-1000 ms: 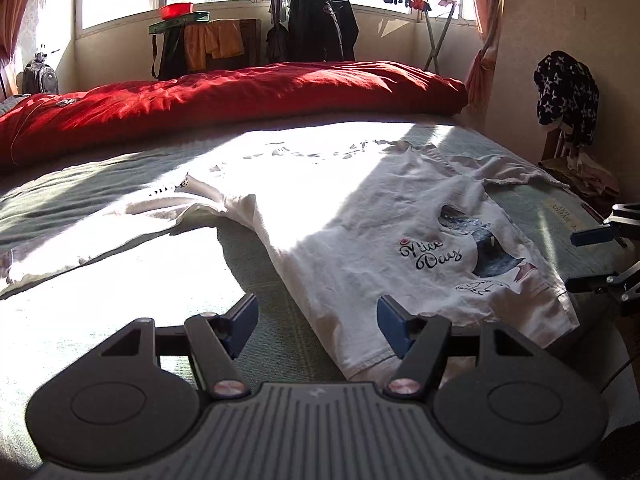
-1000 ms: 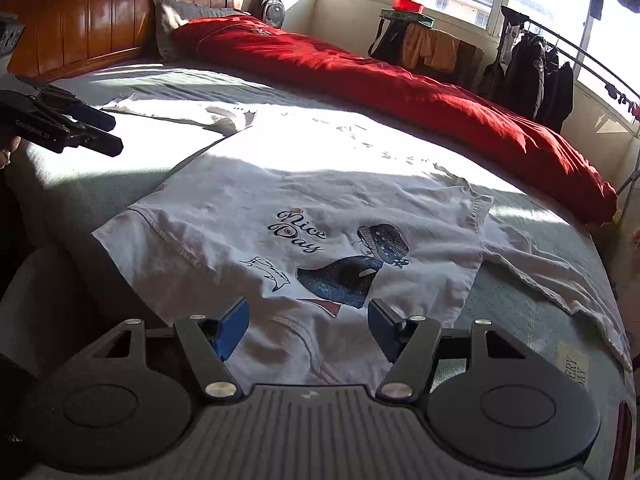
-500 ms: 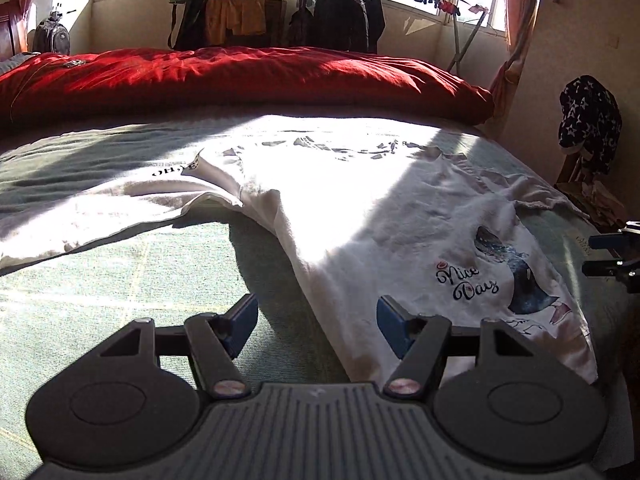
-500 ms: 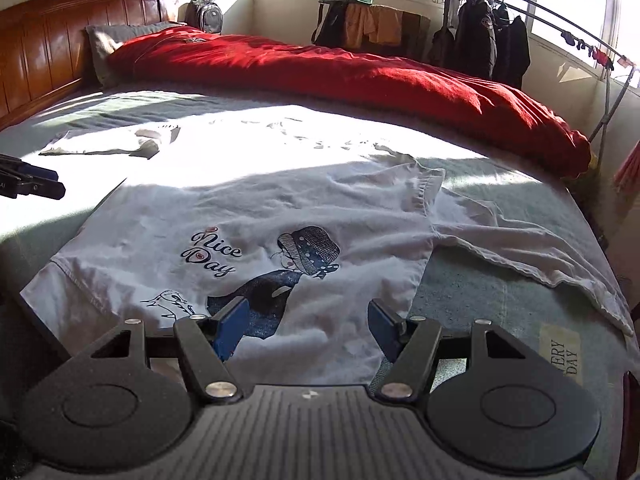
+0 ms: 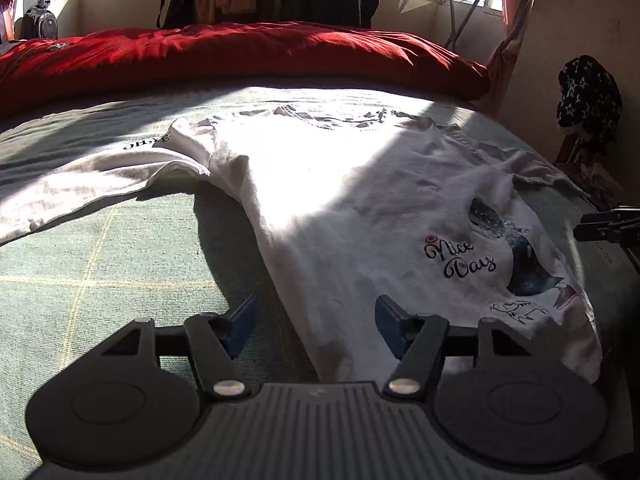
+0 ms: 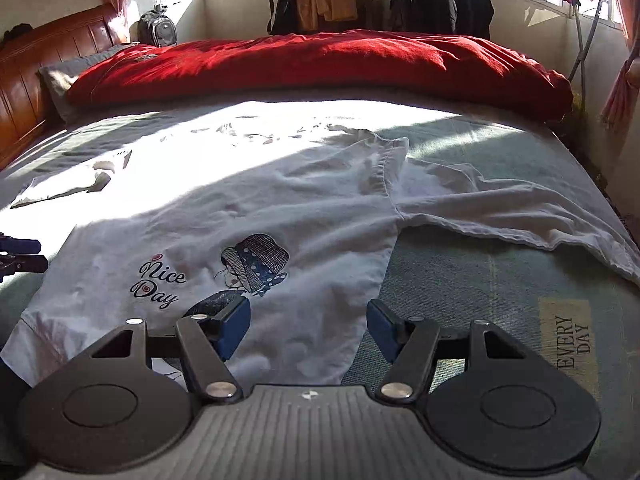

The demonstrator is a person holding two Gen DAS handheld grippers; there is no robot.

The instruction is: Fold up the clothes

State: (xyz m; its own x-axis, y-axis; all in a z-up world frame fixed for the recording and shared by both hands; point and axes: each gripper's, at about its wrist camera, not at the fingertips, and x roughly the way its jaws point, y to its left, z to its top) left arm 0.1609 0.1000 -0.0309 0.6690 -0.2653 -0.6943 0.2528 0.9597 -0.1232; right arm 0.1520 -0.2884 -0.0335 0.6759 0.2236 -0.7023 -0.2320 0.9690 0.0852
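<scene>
White shirt (image 5: 360, 208) flat | left gripper (image 5: 312, 322), right gripper (image 6: 308, 322) tilted down (jaws wide, empty)

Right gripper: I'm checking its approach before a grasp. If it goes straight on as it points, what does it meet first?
Probably the white printed T-shirt on the green bedspread: the open right gripper frames its lower right edge, though depth is unclear.

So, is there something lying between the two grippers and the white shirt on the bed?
Nothing visible. The white shirt lies spread on the bed, uncovered, with the open left gripper and right gripper just above its near hem.
</scene>
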